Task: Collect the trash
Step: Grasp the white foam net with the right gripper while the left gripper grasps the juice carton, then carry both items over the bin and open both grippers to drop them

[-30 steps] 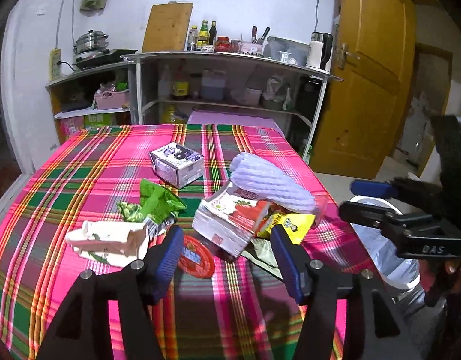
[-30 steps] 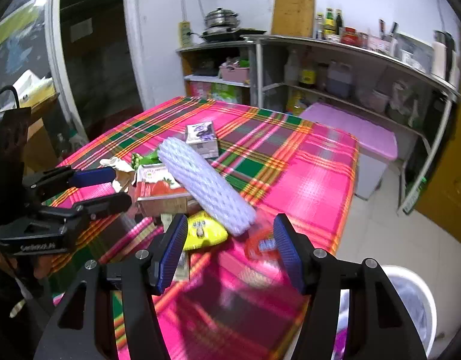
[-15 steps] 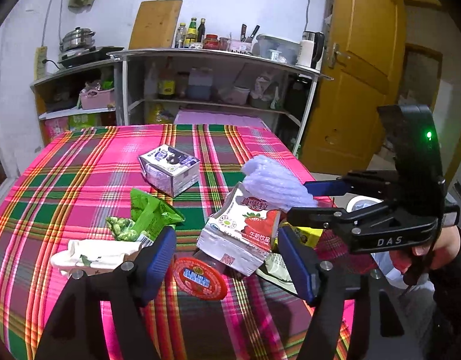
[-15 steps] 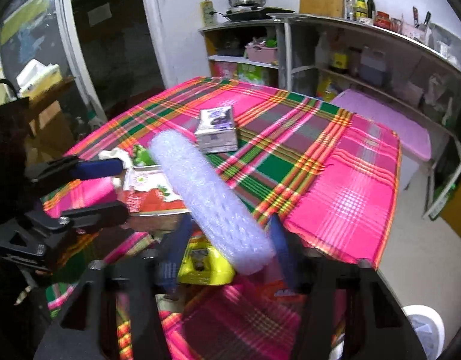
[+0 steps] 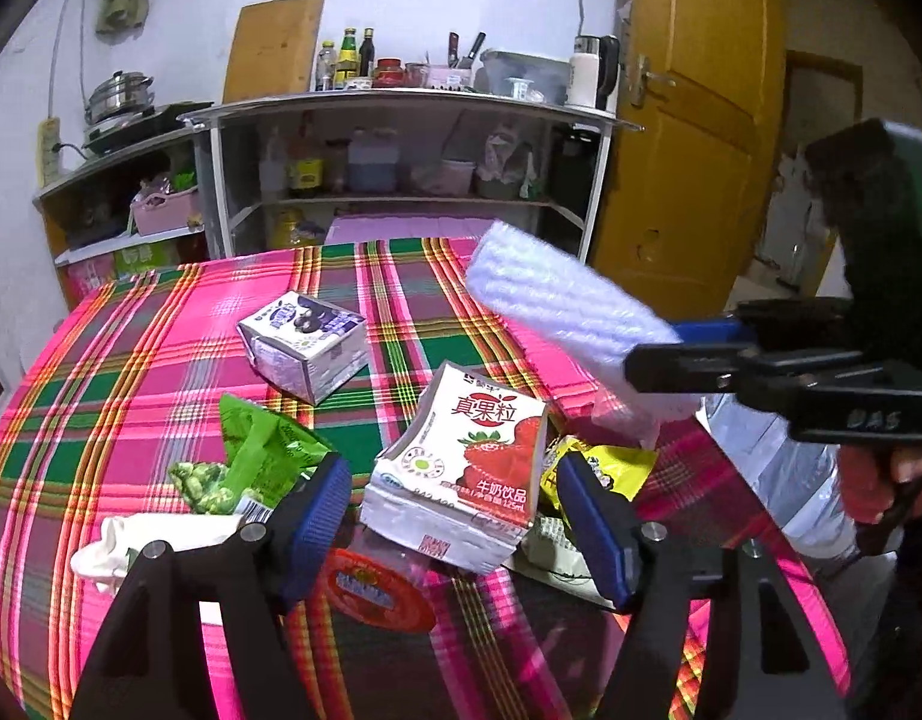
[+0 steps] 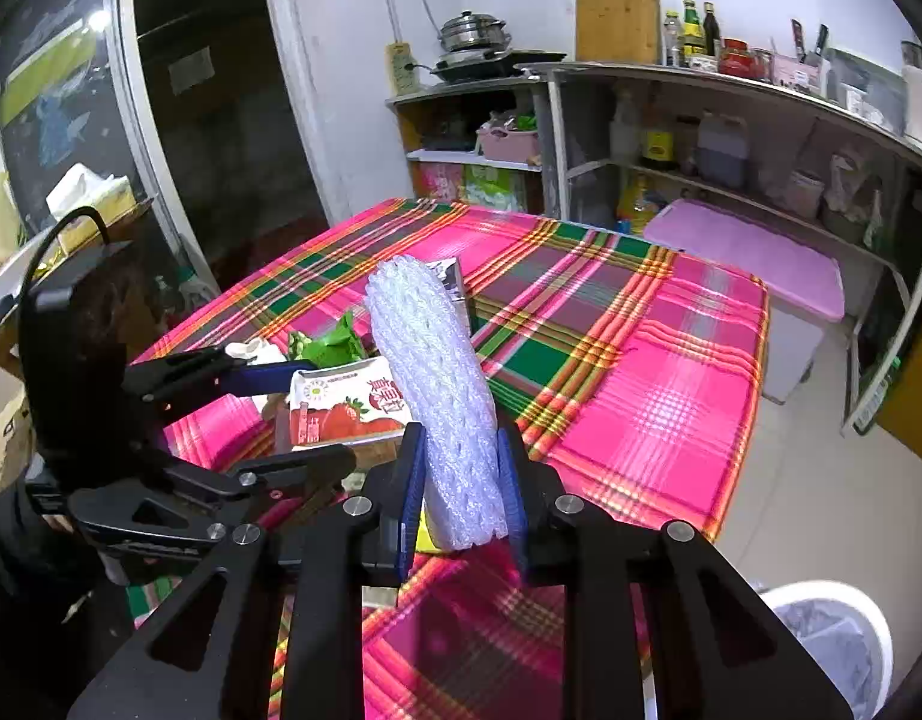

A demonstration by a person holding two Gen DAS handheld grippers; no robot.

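Right wrist view shows my right gripper (image 6: 461, 480) clamped on 1 end of the white foam net sleeve (image 6: 437, 384), which sticks out forward, lifted above the plaid tablecloth (image 6: 640, 360). My left gripper (image 5: 455, 516) is spread wide, its 2 blue pads either side of the strawberry milk carton (image 5: 466, 468) without touching it. That carton lies near the table's front edge, between a green snack wrapper (image 5: 263, 456) and a yellow wrapper (image 5: 604, 468). A white bin (image 6: 832, 642) stands on the floor beside the table.
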